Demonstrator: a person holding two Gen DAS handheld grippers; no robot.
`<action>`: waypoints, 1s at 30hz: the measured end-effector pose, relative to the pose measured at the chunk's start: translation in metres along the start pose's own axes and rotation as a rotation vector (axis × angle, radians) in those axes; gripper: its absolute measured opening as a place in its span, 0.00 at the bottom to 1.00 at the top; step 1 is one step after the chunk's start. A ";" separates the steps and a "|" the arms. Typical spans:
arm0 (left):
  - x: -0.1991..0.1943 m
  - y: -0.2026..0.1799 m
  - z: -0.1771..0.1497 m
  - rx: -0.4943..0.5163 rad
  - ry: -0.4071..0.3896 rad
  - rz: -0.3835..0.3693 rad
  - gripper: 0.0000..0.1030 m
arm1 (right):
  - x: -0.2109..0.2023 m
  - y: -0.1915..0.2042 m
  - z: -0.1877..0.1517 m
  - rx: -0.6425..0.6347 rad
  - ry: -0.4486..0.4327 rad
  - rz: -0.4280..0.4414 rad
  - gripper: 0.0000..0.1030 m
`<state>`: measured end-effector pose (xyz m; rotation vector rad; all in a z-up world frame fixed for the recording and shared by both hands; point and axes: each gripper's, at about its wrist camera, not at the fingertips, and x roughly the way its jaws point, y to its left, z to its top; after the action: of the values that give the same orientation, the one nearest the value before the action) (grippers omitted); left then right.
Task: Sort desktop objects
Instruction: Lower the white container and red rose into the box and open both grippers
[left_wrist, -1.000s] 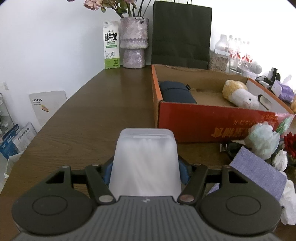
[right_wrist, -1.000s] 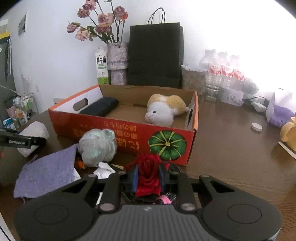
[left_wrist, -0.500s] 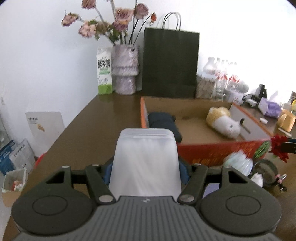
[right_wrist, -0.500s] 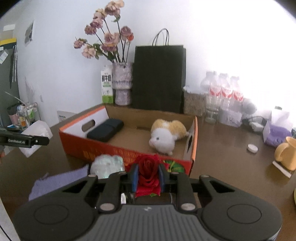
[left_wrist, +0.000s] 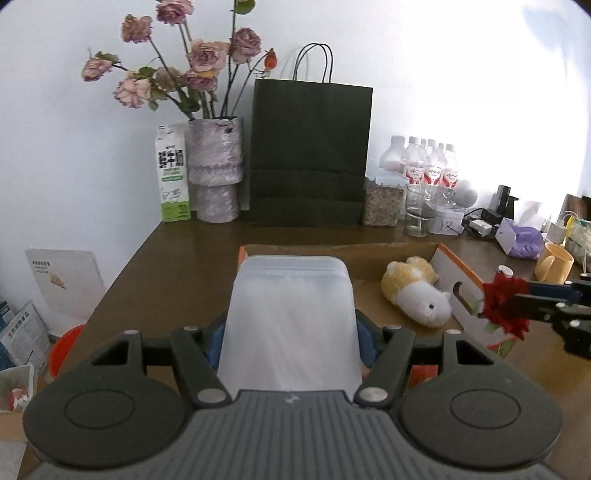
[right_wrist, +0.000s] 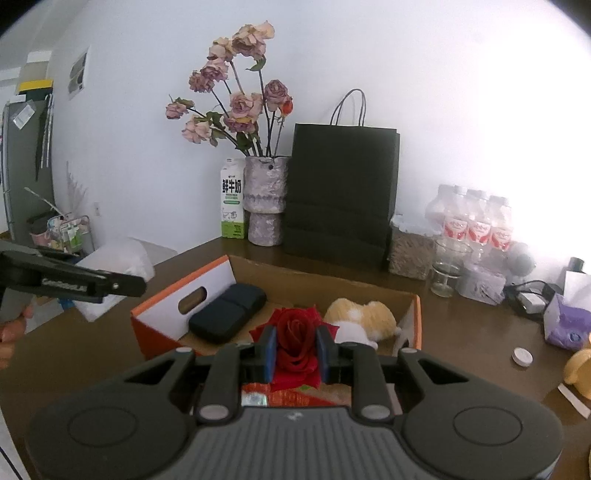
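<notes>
Along the back wall you've got a milk carton (left_wrist: 171, 173) touching a purple vase (left_wrist: 215, 169) of dried roses, then a black paper bag (left_wrist: 309, 155) just beside that. Further right you'll see water bottles (left_wrist: 428, 168) behind an empty glass (left_wrist: 416, 216), plus a yellow mug (left_wrist: 555, 262) near the table's right edge.

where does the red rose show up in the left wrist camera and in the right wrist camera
Left wrist view: the red rose is at the right edge, pinched in the right gripper, beside the orange box.
Right wrist view: the red rose sits low at centre, between the gripper's fingers.
Shared landmark: the plush hamster in the box.
</notes>
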<state>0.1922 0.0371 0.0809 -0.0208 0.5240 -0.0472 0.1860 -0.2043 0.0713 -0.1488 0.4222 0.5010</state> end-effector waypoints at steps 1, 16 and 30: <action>0.004 -0.002 0.004 0.004 0.004 -0.001 0.64 | 0.005 0.000 0.004 -0.005 0.007 -0.003 0.20; 0.083 -0.009 0.010 0.028 0.152 -0.008 0.64 | 0.078 -0.033 0.001 0.053 0.179 -0.021 0.20; 0.124 -0.006 -0.007 0.027 0.248 0.013 0.64 | 0.111 -0.046 -0.020 0.074 0.256 -0.008 0.20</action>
<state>0.2956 0.0245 0.0134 0.0148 0.7717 -0.0440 0.2892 -0.2008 0.0077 -0.1432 0.6896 0.4594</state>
